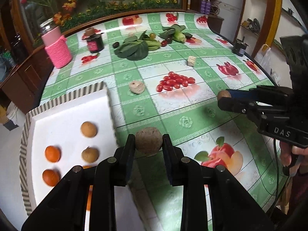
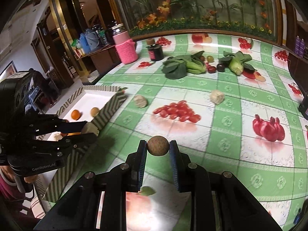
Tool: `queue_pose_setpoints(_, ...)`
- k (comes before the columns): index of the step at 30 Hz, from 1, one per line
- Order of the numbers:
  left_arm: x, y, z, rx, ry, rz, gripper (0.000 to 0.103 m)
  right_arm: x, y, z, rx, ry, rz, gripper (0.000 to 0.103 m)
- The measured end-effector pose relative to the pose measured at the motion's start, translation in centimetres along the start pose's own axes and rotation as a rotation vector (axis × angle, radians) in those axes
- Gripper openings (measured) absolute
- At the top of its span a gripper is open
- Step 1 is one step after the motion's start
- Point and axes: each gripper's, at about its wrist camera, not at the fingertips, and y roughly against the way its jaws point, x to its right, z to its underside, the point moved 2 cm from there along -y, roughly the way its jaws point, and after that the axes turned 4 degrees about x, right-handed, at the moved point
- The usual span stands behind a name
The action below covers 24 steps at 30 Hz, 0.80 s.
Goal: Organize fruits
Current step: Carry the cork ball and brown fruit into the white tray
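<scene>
We work over a broad surface [image 1: 173, 115] covered in a green-checked cloth printed with fruit pictures. At its left edge sits a shallow tray [image 1: 25, 134] with striped walls and a white floor; on that floor we count two oranges [image 1: 52, 153] side by side and two tan round fruits [image 1: 88, 129] just beside them, a further orange patch showing behind our left gripper. At the far side lie leafy greens [image 1: 134, 50], a second green bunch with a pale stalk [image 1: 178, 33], and a few small dark and green fruits between them. A pink knit-covered jar [image 1: 57, 48] and a dark jar [image 1: 94, 43] stand at the far left. Two pale lumpy pieces [image 2: 141, 101] rest mid-surface, well apart. Our left gripper [image 1: 148, 144] points steeply down near the tray's right wall; its fingers [image 1: 128, 154] are pressed against both sides of a rough brown round fruit [image 1: 148, 143], which they grip off the cloth. Our right gripper [image 2: 158, 148], to the right of the left one, has its fingers [image 2: 142, 157] closed on a smaller brown round fruit [image 2: 158, 146], likewise clear of the cloth, above a printed apple. In the right wrist view the left gripper sits over the tray's near corner. A hand [image 1: 288, 154] shows under the right gripper's handle.
</scene>
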Motion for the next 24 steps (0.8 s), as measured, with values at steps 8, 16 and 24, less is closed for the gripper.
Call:
queue_pose_setpoints(8,-1.8,1.7,1.6,0.015,0.043,-0.04,0.025,-3.7,-0.2,0.3,-0.011,0.042,-0.04,0.024)
queue_pose_setpoints(16,-3.8,3.1,2.9,0.028,0.077,-0.083,0.025,-7.4,-0.5,0.2,-0.017,0.102,-0.077,0.024)
queue_pose_setpoints(24,-6.8,4.4,4.5,0.032,0.124,-0.145,0.025,-10.9,-1.1,-0.4,-0.021,0.16,-0.116,0.024)
